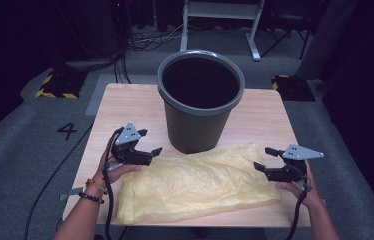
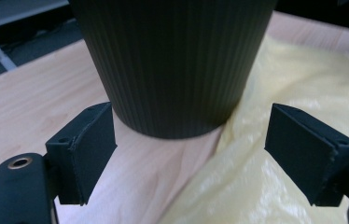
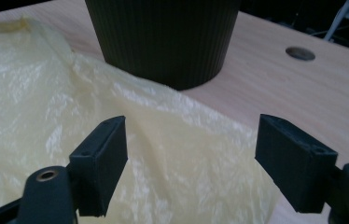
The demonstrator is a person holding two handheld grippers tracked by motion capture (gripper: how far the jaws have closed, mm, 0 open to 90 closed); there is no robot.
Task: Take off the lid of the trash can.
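High view showed the left gripper [image 1: 146,141] and right gripper [image 1: 266,158], fingers wide and empty, flanking the yellow bag [image 1: 195,182] lying flat on the tabletop [image 1: 125,102] before the bin [image 1: 200,100] (best pinched by one edge layer, probably).

From above my side of the table [image 1: 125,100] the high view looks forward and down — far enough to take in the whole top. Each gripper view sits low and close, looking along its own jaws from opposite ends. Both share the bin [image 2: 172,65] base and the yellow bag [image 3: 32,93] — as I see it.
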